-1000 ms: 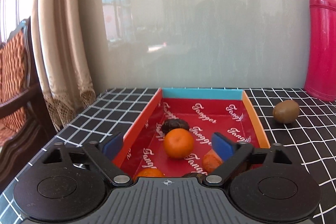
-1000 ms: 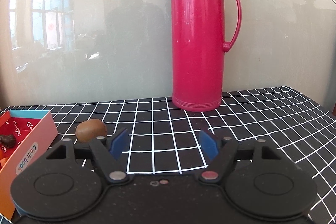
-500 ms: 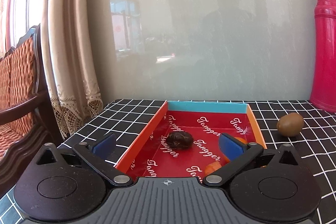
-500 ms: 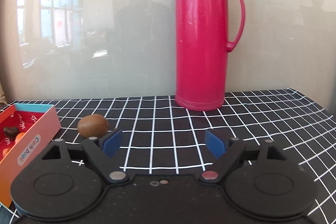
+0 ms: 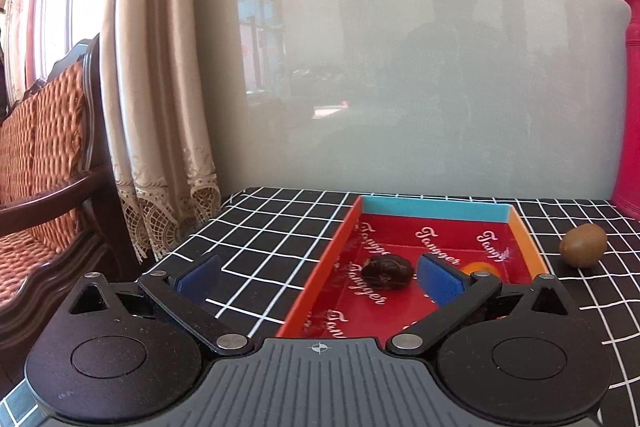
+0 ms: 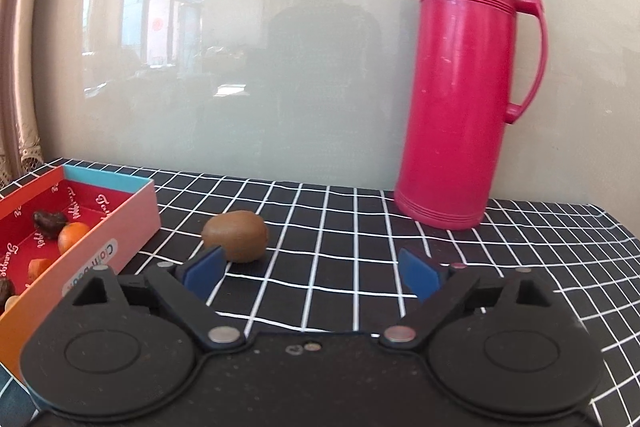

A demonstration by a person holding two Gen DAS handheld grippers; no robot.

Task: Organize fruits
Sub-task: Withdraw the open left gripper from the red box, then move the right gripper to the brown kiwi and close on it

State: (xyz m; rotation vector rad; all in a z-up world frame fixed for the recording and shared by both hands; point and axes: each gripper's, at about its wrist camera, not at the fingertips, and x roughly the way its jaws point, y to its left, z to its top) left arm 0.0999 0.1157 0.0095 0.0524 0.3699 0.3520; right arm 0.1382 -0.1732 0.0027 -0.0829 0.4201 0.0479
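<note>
A red cardboard box (image 5: 340,239) (image 6: 120,239) with orange and blue walls lies on the checked tablecloth. Inside it sit a dark wrinkled fruit (image 5: 386,271) (image 6: 49,223) and oranges (image 6: 71,235), one orange (image 5: 480,267) half hidden behind a blue pad. A brown kiwi (image 5: 583,245) (image 6: 236,235) rests on the cloth to the right of the box. My left gripper (image 5: 318,277) stands open over the box's near left wall, nothing between its fingers. My right gripper (image 6: 310,269) is opening, empty, with the kiwi just beyond its left pad.
A tall red thermos flask (image 6: 468,87) (image 5: 632,99) stands at the back right against a glossy wall panel. A curtain (image 5: 152,87) and a wooden chair with an orange cushion (image 5: 40,155) are off the table's left edge.
The left gripper pulled back and shifted left, so the orange between its fingers dropped from sight. The right gripper's jaws widened, rolled and swung left, bringing the kiwi and box closer.
</note>
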